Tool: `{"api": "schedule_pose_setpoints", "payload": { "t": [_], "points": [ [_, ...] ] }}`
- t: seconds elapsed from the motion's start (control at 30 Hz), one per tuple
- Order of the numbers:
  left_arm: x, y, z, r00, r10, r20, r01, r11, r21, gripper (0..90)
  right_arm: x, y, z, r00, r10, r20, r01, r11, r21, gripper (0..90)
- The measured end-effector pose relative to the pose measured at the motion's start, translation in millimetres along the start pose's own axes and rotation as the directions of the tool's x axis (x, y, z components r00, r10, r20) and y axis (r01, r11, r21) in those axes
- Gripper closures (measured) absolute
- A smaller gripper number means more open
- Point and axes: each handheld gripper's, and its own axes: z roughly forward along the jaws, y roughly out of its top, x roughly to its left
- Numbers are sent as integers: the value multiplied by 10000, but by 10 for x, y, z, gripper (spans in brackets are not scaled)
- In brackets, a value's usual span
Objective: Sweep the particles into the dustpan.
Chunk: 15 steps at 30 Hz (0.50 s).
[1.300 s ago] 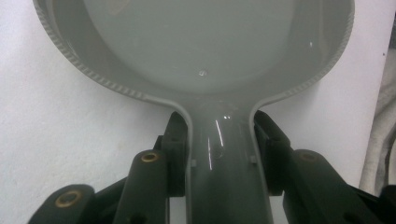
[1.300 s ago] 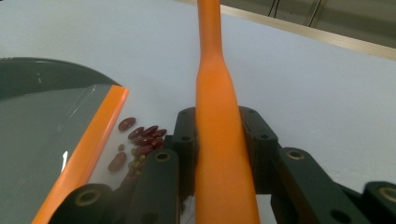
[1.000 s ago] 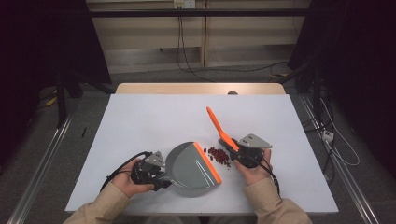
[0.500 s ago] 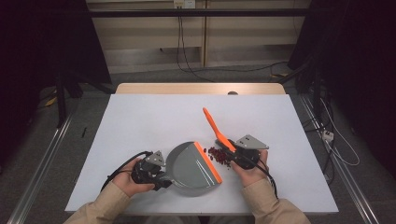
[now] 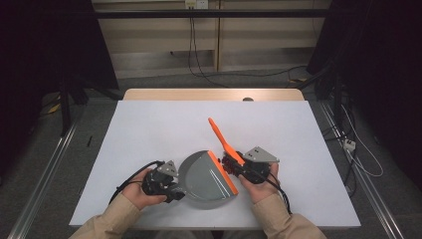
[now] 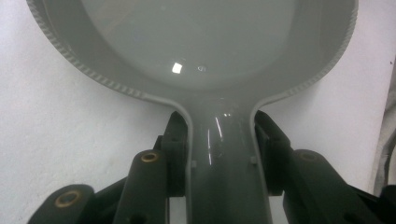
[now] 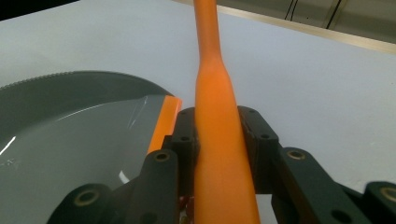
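Note:
A grey dustpan (image 5: 205, 178) with an orange lip (image 5: 223, 173) lies flat near the table's front edge. My left gripper (image 5: 174, 187) is shut on its handle; in the left gripper view the handle (image 6: 222, 158) sits clamped between the black jaws, with the pan (image 6: 210, 46) spreading out ahead. My right gripper (image 5: 239, 169) is shut on an orange brush (image 5: 221, 138), whose handle slants up and away to the left. The brush head is down at the pan's lip, with dark red crumbs (image 5: 226, 161) under it. In the right gripper view the brush handle (image 7: 215, 116) rises between the jaws beside the lip (image 7: 163, 122).
The white tabletop (image 5: 149, 124) spreads wide behind and to both sides. A wooden strip (image 5: 214, 94) runs along its far edge. Cables (image 5: 348, 144) lie on the floor to the right, and metal rails (image 5: 45, 174) flank the table.
My right gripper and the brush have moved left, up to the dustpan's lip, carrying the red crumbs with them. The left gripper and pan have stayed put.

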Motion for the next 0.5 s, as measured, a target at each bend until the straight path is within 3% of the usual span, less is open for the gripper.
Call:
{"api": "schedule_pose_setpoints", "payload": {
  "t": [0.5],
  "points": [
    [-32,81,52,10000,-49,-20,50,10000,69,633,110,-19,3,9994,335,-46,-336,9992,-203,702]
  ]
}}
